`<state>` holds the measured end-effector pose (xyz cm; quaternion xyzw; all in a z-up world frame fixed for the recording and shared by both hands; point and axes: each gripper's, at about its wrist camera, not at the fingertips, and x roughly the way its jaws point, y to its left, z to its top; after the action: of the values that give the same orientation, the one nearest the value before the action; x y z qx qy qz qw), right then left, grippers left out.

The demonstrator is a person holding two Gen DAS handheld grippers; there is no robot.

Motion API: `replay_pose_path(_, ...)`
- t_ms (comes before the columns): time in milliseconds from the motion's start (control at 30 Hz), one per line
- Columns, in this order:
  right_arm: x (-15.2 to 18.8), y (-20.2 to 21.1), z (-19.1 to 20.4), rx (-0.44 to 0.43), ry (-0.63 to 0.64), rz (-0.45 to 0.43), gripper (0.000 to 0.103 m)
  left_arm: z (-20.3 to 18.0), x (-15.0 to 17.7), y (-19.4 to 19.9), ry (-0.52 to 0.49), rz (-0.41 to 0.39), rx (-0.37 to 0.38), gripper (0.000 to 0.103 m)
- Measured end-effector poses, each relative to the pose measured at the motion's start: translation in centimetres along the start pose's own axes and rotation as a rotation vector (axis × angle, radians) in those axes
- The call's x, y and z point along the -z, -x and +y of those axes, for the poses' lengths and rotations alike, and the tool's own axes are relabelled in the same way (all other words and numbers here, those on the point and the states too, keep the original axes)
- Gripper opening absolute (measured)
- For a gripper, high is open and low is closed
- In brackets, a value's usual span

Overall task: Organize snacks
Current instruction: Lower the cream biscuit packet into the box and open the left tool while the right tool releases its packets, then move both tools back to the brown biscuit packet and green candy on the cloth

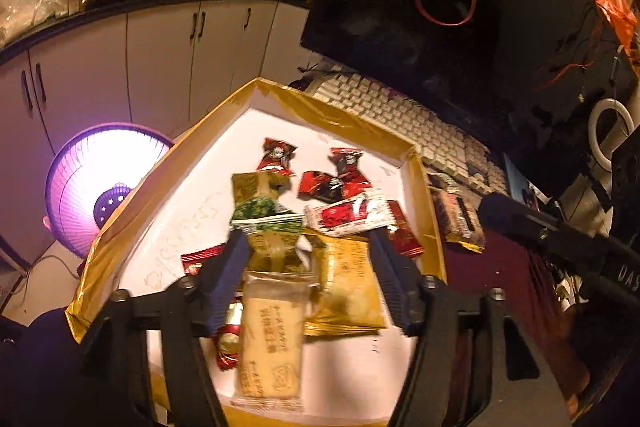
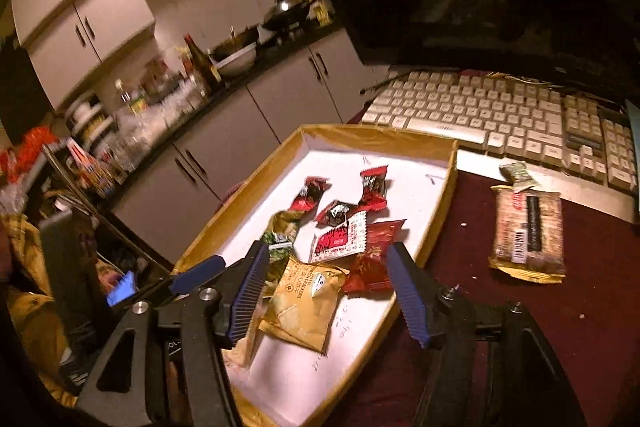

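Left wrist view: both grippers are hovering spread wide over a gold-rimmed tray (image 1: 352,117) of snack packets, gripping nothing.

The left gripper (image 1: 308,239) is standing with its blue pads apart above the pile; below it a pale cracker packet (image 1: 270,341) is lying flat on the white tray floor, its long axis running from the camera toward the tray's far side, blurred as though in motion. Beside it a gold packet (image 1: 346,287) is lying flat, and a green-and-gold packet (image 1: 262,201) is pointing toward the far rim. In the right wrist view the right gripper (image 2: 326,263) is also gaping, no pad touching the gold packet (image 2: 304,301) underneath. Small red packets (image 2: 346,203) are lying scattered farther in. A brown packet (image 2: 528,231) is sitting outside the tray on the dark red tabletop (image 2: 600,307), its long axis pointing toward the keyboard (image 2: 500,111).
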<state>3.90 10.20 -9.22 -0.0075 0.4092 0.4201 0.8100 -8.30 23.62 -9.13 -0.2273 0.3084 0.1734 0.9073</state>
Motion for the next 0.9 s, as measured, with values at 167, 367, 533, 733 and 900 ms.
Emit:
replay_pose_path(167, 0.1, 2.0, -2.3, 0.008, -0.050, -0.028, 0.067, -1.8, 0.2, 0.5, -0.032, -0.009, 0.034, 0.068)
replay_pose_path(367, 0.4, 2.7, -5.4, 0.062, -0.114, -0.027, 0.067, -2.7, 0.6, 0.3, -0.037, 0.009, 0.046, 0.068)
replay_pose_path(533, 0.0, 2.0, -8.2, 0.183, -0.165, -0.001, 0.067, -3.6, 0.8, 0.6, -0.058, 0.003, 0.060, 0.068)
replay_pose_path(733, -0.2, 0.7, -11.9, 0.290, -0.246, 0.049, 0.067, -4.4, 1.0, 0.1, -0.067, 0.020, 0.080, 0.068)
replay_pose_path(900, 0.4, 0.2, -13.1, 0.303, -0.263, 0.072, 0.067, -5.1, 1.0, -0.3, -0.078, 0.034, 0.092, 0.068)
